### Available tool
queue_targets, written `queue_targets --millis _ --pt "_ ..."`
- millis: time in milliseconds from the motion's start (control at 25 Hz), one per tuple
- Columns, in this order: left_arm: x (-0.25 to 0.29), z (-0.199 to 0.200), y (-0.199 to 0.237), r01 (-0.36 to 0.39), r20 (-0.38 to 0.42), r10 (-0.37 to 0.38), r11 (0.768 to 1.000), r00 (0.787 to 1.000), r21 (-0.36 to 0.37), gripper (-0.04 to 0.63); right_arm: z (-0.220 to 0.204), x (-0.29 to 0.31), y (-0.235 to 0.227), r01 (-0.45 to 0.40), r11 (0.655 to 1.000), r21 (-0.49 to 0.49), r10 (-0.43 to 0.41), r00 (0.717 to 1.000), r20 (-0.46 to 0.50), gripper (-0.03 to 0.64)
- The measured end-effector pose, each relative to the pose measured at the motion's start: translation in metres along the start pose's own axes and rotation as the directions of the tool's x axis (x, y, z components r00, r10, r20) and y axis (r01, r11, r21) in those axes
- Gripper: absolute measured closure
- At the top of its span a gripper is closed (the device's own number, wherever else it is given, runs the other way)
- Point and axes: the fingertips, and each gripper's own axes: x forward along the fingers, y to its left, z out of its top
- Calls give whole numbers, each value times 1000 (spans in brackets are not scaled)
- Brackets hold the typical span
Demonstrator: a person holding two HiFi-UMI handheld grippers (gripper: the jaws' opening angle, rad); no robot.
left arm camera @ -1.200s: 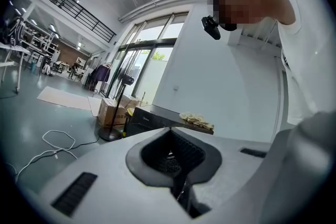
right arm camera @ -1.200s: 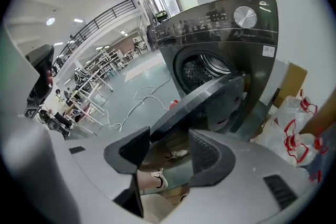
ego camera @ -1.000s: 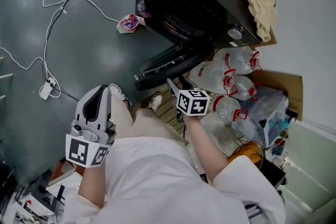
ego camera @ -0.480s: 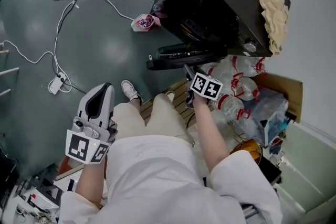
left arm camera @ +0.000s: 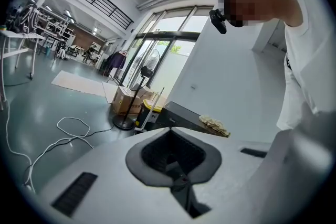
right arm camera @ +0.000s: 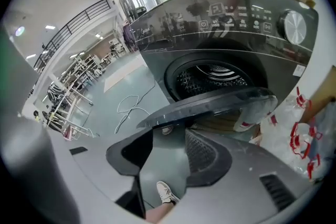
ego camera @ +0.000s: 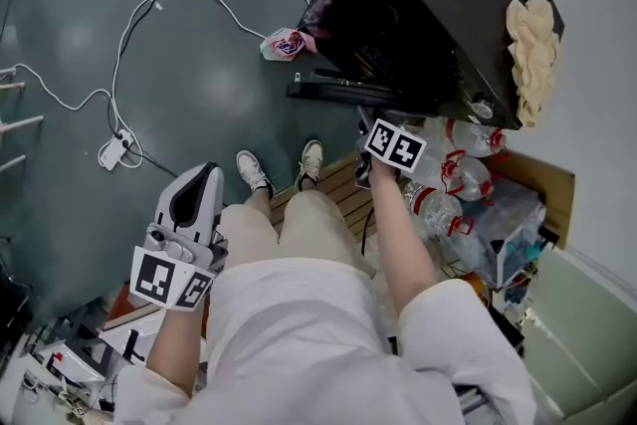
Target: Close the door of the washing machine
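Note:
The black washing machine (ego camera: 428, 5) stands at the top right of the head view, its round door (ego camera: 343, 90) swung partly out over the floor. In the right gripper view the drum opening (right arm camera: 210, 76) gapes behind the door (right arm camera: 210, 105), whose edge lies just beyond the fingertips. My right gripper (ego camera: 370, 126) sits right beside the door's outer side; its jaws (right arm camera: 168, 136) are closing with only floor and a shoe showing between them. My left gripper (ego camera: 202, 179) hangs by the person's left knee, far from the machine. It (left arm camera: 173, 160) looks shut and empty.
A beige cloth (ego camera: 532, 45) lies on the machine's top. Plastic bottles (ego camera: 448, 189) and a cardboard box (ego camera: 542, 179) crowd the floor to its right. A colourful pouch (ego camera: 284, 43) lies by the machine's front. White cable with a power strip (ego camera: 111, 154) snakes across the floor at left.
The door has swung in closer to the machine's front. My right gripper has followed it toward the machine. The left gripper stays by the knee.

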Motion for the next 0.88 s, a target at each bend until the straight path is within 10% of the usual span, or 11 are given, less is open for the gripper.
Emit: queue_targets --millis 240,880 --pt "14 0 -12 -59 21 60 998 998 -28 591 36 21 -13 9 998 -65 -10 1000 -16 535" --pt "66 -7 -45 -132 35 133 991 990 -30 591 121 62 -52 50 955 -292 -41 998 36 480"
